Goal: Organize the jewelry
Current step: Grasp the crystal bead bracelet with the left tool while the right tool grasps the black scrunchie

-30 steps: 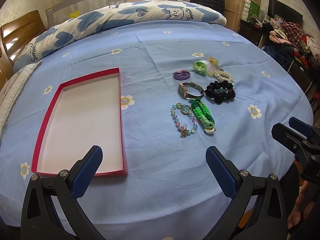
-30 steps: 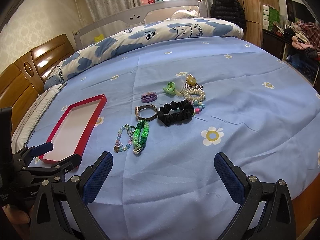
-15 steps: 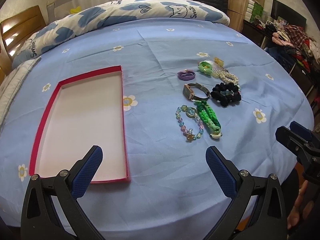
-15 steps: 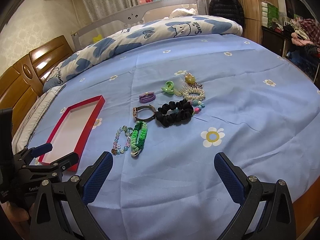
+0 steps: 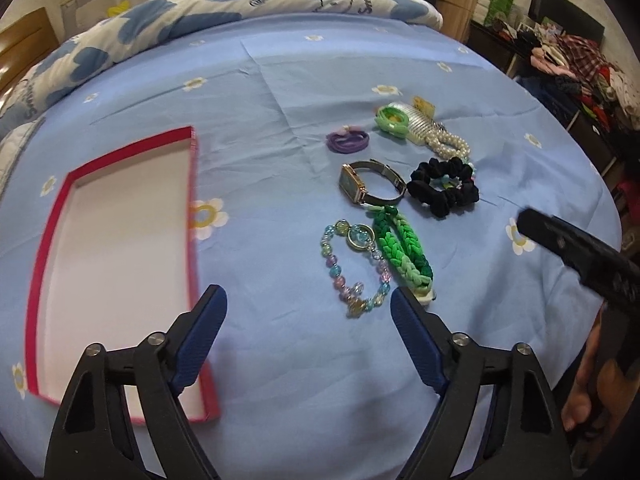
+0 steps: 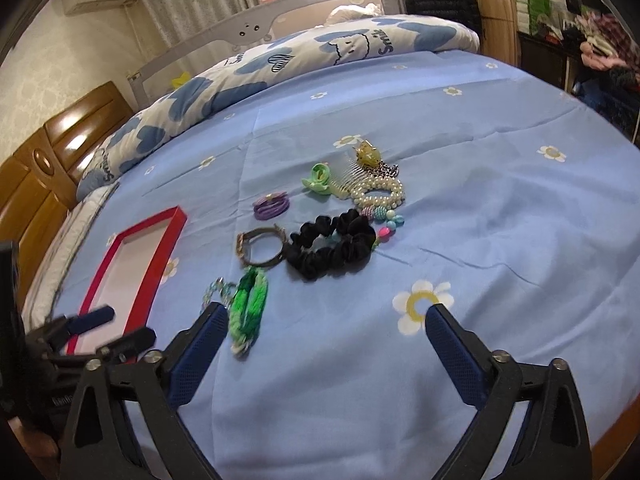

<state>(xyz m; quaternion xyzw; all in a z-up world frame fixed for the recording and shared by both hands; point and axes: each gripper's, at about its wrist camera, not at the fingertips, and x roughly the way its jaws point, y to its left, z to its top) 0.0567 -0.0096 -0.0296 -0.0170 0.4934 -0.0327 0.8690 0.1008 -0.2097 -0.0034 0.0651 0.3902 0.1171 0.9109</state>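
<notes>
Jewelry lies on the blue bedsheet: a glass bead bracelet [image 5: 356, 268], a green braided bracelet [image 5: 404, 252], a watch [image 5: 370, 182], a black scrunchie [image 5: 444, 188], purple hair ties [image 5: 346, 140], a green clip [image 5: 392, 120], a comb [image 5: 420, 128] and a pearl bracelet [image 5: 448, 144]. An empty red-rimmed tray [image 5: 192, 200] lies to their left. My left gripper [image 5: 308, 316] is open, just short of the bead bracelet. My right gripper [image 6: 320, 328] is open, its left finger [image 6: 200, 344] beside the green braided bracelet [image 6: 250, 308]. The scrunchie [image 6: 332, 246] and tray [image 6: 160, 248] lie beyond.
A rolled blue-and-white quilt [image 6: 280, 68] lies along the far side of the bed. A wooden headboard [image 6: 52, 168] is at the left. Shelves with clothes [image 5: 576, 64] stand at the right. My right gripper also shows in the left wrist view [image 5: 576, 252].
Both grippers have moved forward and lower toward the jewelry. The left gripper's jaws stand narrower than before. The jewelry and tray have not moved.
</notes>
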